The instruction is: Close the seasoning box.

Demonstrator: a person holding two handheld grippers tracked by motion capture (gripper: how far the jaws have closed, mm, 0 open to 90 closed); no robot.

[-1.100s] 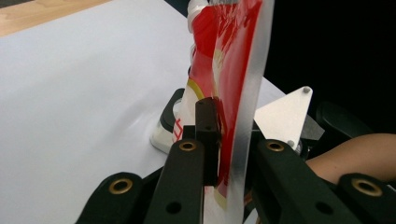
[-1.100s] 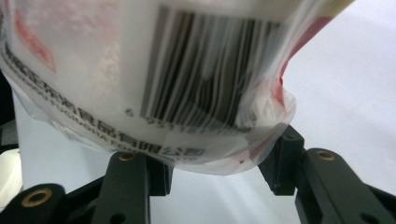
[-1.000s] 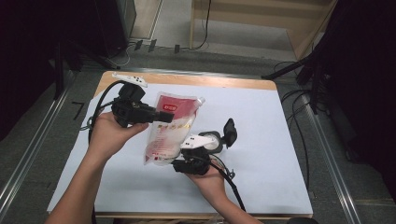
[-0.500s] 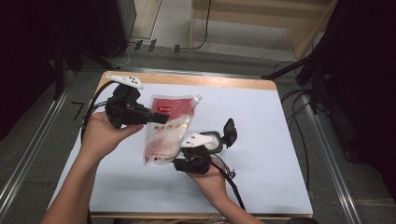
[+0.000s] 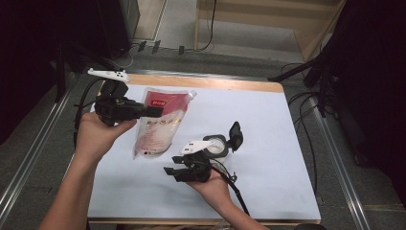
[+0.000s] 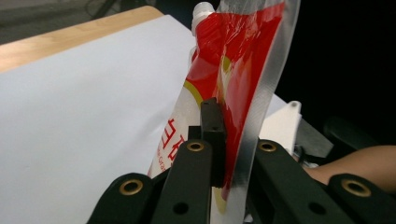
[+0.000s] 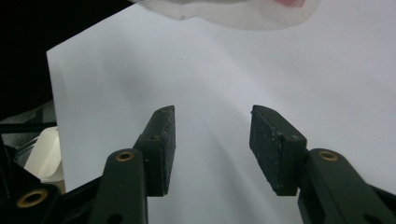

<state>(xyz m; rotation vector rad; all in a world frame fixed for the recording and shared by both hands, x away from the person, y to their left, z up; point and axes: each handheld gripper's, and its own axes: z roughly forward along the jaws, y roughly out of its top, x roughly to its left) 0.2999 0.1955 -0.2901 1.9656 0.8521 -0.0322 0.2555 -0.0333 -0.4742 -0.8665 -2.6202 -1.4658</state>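
Bright sheet, dark surround

Overhead light whitens my table, while the frame's edges fall to black; my jaws cast soft shadows on it in the right gripper view, and the pouch blurs up close (glare along its clear edge).

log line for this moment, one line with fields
left claw: shut on pouch, edge pinched, lifted | right claw: open, nothing between jaws, above the white sheet | pouch spout: far end
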